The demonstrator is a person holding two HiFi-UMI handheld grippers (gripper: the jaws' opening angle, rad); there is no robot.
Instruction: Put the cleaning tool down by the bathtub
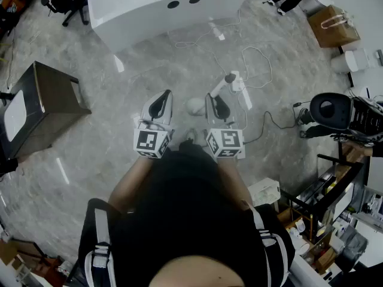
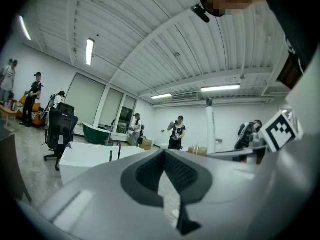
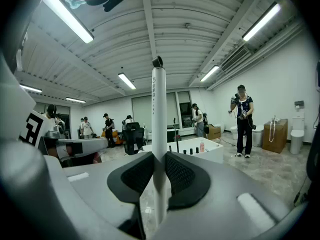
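my right gripper (image 3: 159, 156) is closed on a long white cleaning tool with a slim round pole (image 3: 158, 114). both dark ribbed pads press on the pole from either side, and it stands close to upright, rising well above the jaws. from the head view, the tool (image 1: 221, 87) is off the floor in my grip, well short of the white rectangular bathtub (image 1: 137, 11), with a stretch of grey marbled floor (image 1: 149, 70) between them.

my left gripper (image 2: 164, 154) is empty. its pad tips meet, leaving only a thin sliver of floor showing lower down (nothing sits in that sliver). it is level and side by side with the right one, both facing the bathtub.

dark fittings line the near rim of the bathtub. loose white cables (image 1: 254, 61) trail across the floor on the near side of the bathtub, off to the right. a dark square side table (image 1: 45, 103) stands to the bathtub's left, nearer to me.
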